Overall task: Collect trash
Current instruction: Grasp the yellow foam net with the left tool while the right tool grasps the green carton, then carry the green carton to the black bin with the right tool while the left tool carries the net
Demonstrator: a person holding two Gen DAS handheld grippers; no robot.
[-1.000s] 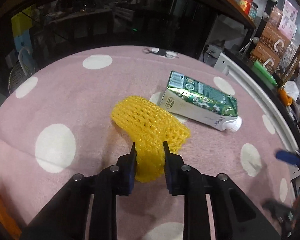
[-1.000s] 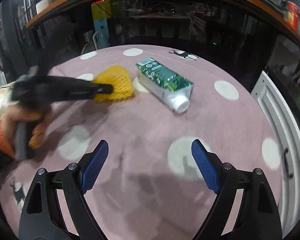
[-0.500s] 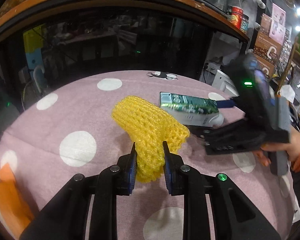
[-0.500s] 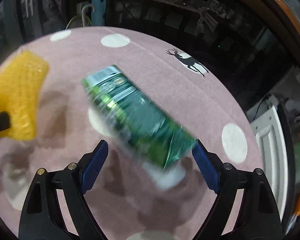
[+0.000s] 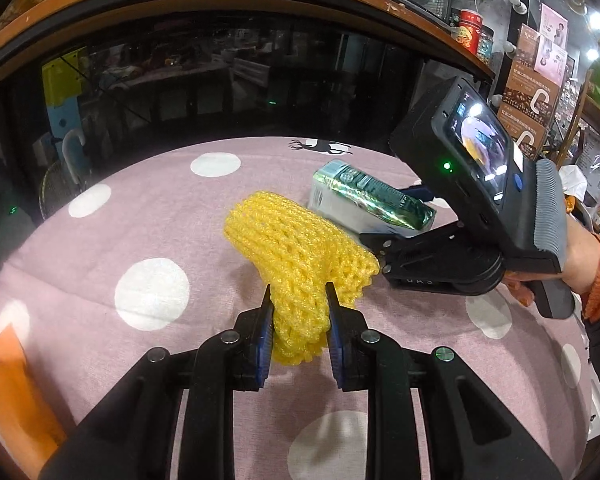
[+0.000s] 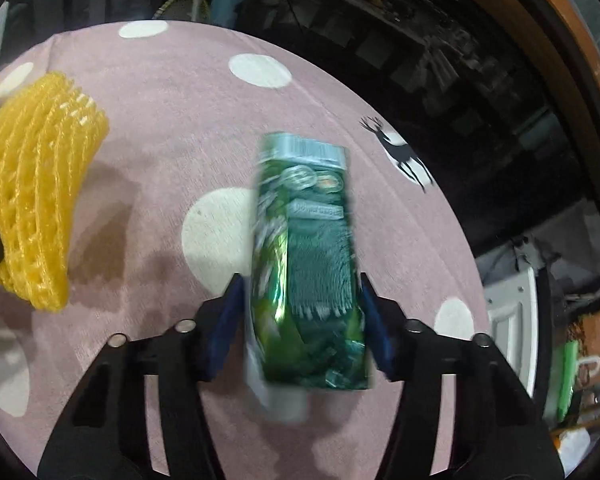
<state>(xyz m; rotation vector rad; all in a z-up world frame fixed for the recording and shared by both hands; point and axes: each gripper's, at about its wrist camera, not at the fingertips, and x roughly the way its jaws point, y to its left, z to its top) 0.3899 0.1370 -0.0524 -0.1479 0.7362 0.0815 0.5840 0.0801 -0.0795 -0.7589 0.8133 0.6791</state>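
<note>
Since the frame a second back, your right gripper [image 6: 302,320] came off its wide-open hover over bare cloth and drew in around the green carton [image 6: 306,264], while your left gripper [image 5: 298,326] kept its pinch on the yellow foam net [image 5: 300,256] and carried it up off the pink polka-dot tablecloth [image 5: 152,224]. In the right wrist view the carton lay lengthwise between your blue pads [image 6: 228,320], its sealed end pointing away from you and its white cap end nearest the camera, both long sides right against the pads. That picture was motion-blurred, so you couldn't say whether the carton had lifted clear of the cloth. From the left wrist view the net's near end sat squeezed between your two narrow fingers, the rest flaring out ahead and to the right, with its shadow on the cloth below. Just beyond it, your right hand [image 5: 580,256] in its orange cuff held the other tool by the handle, with the carton [image 5: 370,200] poking out past its black body. An orange patch [image 5: 16,396] showed at the left edge.
</note>
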